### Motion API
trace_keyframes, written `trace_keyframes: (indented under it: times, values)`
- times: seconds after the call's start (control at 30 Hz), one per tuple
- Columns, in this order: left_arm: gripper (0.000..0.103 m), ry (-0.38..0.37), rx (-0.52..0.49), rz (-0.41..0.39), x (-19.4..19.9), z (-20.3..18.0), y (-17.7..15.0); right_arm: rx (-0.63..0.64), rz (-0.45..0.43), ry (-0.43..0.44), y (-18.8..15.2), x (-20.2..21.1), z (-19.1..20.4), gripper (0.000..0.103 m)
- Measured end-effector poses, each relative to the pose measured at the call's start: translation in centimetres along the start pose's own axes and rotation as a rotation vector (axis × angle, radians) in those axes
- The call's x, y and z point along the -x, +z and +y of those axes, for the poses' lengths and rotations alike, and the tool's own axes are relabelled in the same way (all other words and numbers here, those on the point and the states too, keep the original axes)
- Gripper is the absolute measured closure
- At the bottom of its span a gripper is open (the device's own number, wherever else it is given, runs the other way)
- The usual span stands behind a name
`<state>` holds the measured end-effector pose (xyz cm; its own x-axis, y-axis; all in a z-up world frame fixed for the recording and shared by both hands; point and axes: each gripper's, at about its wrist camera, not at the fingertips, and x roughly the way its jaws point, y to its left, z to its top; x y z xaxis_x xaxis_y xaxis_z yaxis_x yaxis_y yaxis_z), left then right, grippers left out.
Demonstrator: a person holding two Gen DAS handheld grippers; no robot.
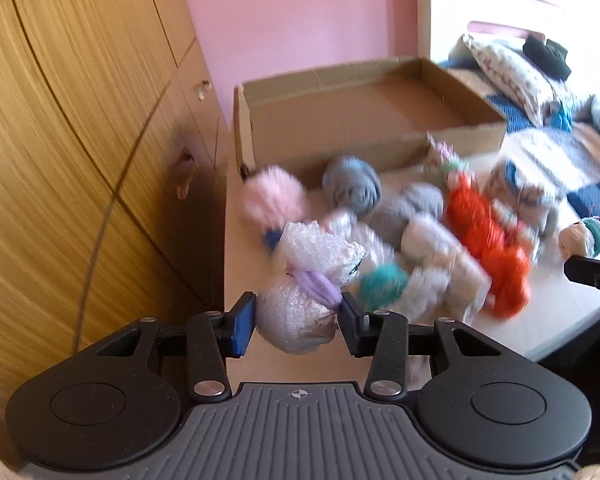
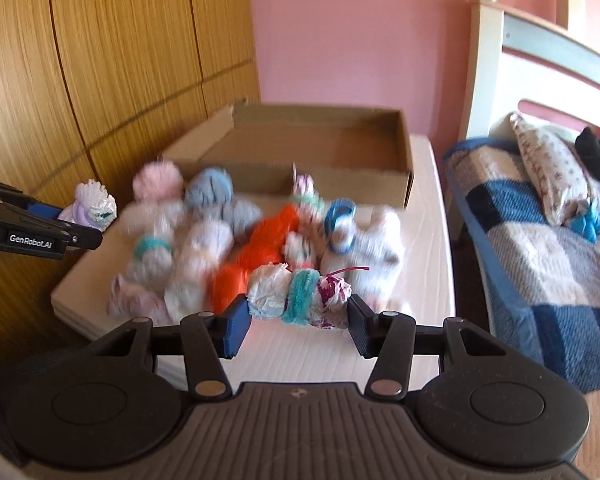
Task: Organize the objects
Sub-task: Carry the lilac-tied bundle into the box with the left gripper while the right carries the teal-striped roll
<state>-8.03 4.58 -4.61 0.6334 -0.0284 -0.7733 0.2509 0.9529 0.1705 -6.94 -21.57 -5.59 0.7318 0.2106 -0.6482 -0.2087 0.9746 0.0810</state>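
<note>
My left gripper (image 1: 298,318) is shut on a white bundle tied with a purple band (image 1: 304,300), held above the table's near left corner; it also shows in the right wrist view (image 2: 92,208). My right gripper (image 2: 298,314) is shut on a white bundle with a teal band (image 2: 300,298), held above the table's front; it shows at the right edge of the left wrist view (image 1: 584,238). A pile of rolled sock bundles (image 2: 236,236), among them an orange one (image 1: 484,236) and a pink fluffy one (image 1: 272,200), lies on the white table (image 2: 428,216). An open cardboard box (image 1: 364,116) stands behind the pile, with nothing visible inside.
A wooden wardrobe (image 1: 80,120) stands close on the left. A bed with a blue checked blanket (image 2: 548,264) and pillow (image 2: 548,168) is on the right. A pink wall (image 2: 360,40) is behind the box.
</note>
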Motion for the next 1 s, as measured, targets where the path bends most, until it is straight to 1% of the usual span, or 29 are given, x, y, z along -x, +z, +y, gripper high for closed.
trace_keyframes:
  times: [0.07, 0.17, 0.23, 0.33, 0.37, 0.43, 0.53, 0.67, 0.77, 0.87, 0.93, 1.0]
  values:
    - [0.052, -0.011, 0.018, -0.007, 0.3, 0.1, 1.7, 0.005, -0.025, 0.007, 1.4, 0.4, -0.2, 0.055]
    - [0.051, -0.012, 0.024, -0.026, 0.1, 0.0, 4.9, 0.022, -0.071, 0.025, 4.6, 0.6, -0.7, 0.055]
    - [0.051, -0.011, 0.026, -0.025, -0.7, -0.2, 7.3, 0.047, -0.098, 0.042, 7.1, 0.0, -0.8, 0.055]
    - [0.051, -0.029, 0.049, -0.004, -2.8, -0.3, 10.9, 0.066, -0.103, 0.103, 10.6, -1.9, -1.0, 0.055]
    - [0.05, -0.032, 0.055, 0.011, -3.9, -0.3, 12.2, 0.073, -0.099, 0.128, 11.5, -2.7, -1.2, 0.055]
    - [0.05, -0.033, 0.08, 0.056, -5.9, -0.1, 13.9, 0.124, -0.099, 0.137, 13.3, -4.7, -0.9, 0.055]
    - [0.05, -0.042, 0.099, 0.136, -9.8, 0.0, 15.8, 0.168, -0.055, 0.193, 15.1, -8.4, -0.5, 0.055]
    - [0.05, -0.051, 0.12, 0.224, -13.8, 0.7, 16.4, 0.205, 0.037, 0.229, 15.5, -13.5, 0.8, 0.055]
    - [0.05, -0.037, 0.128, 0.268, -16.2, 1.2, 16.5, 0.248, 0.096, 0.226, 15.2, -16.9, 1.8, 0.055]
    - [0.05, -0.022, 0.114, 0.285, -17.5, 1.4, 16.4, 0.273, 0.14, 0.229, 14.8, -19.4, 2.5, 0.055]
    - [0.048, -0.022, 0.116, 0.289, -18.1, 1.6, 16.4, 0.285, 0.163, 0.232, 14.8, -20.3, 3.1, 0.054]
    - [0.041, -0.005, 0.113, 0.282, -18.3, 1.8, 16.3, 0.298, 0.18, 0.235, 15.1, -21.1, 3.4, 0.053]
